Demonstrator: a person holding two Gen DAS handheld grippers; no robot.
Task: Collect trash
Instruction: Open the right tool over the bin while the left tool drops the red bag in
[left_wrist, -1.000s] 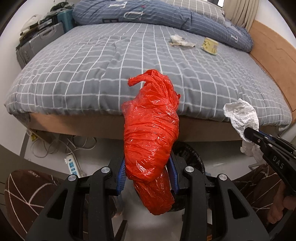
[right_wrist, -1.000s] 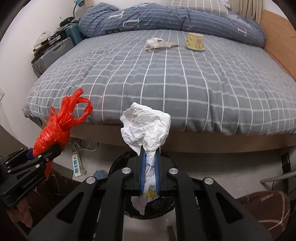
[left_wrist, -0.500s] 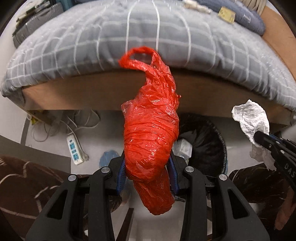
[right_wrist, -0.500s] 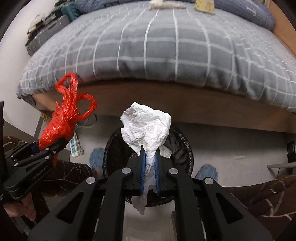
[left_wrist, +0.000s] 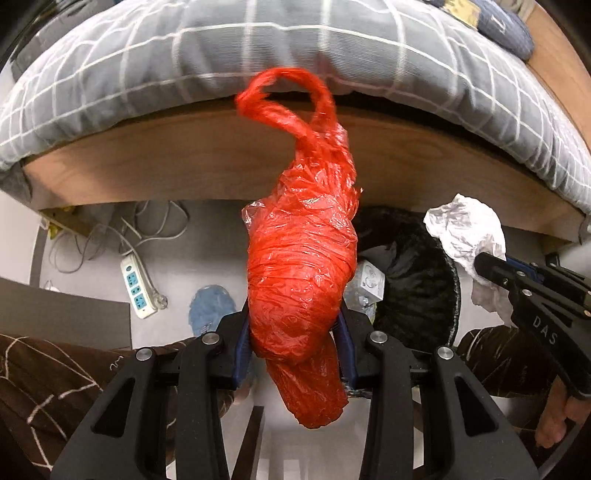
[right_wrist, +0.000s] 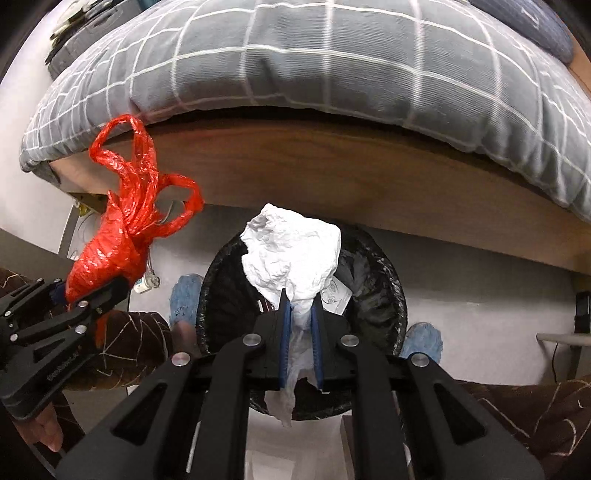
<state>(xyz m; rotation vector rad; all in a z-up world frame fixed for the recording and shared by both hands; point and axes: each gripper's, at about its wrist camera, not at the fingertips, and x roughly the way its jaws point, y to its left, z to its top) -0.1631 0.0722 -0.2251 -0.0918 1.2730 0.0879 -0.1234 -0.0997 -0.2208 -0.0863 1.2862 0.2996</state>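
Note:
A stuffed red plastic bag (left_wrist: 299, 266) is clamped between the blue pads of my left gripper (left_wrist: 293, 321), which is shut on it; its handles loop out ahead. My right gripper (right_wrist: 301, 302) has a crumpled white tissue (right_wrist: 291, 251) between its pads. Its jaws are opening, and the pads still touch the tissue. Both grippers point steeply down. The tissue hangs directly over a black lined trash bin (right_wrist: 384, 295) on the floor. The red bag (right_wrist: 110, 243) sits left of the bin's rim. A white box (left_wrist: 365, 284) lies inside the bin (left_wrist: 417, 288).
A bed with a grey checked duvet (right_wrist: 332, 55) and a wooden side board (right_wrist: 332, 166) stands just beyond the bin. A white power strip (left_wrist: 137, 291) with loose cables lies on the floor to the left. The person's blue-covered feet (right_wrist: 424, 339) and brown patterned trouser legs flank the bin.
Both grippers have dropped and tilted downward, so the bed top has left view and the bin has come under them. The right pads stand slightly wider around the tissue.

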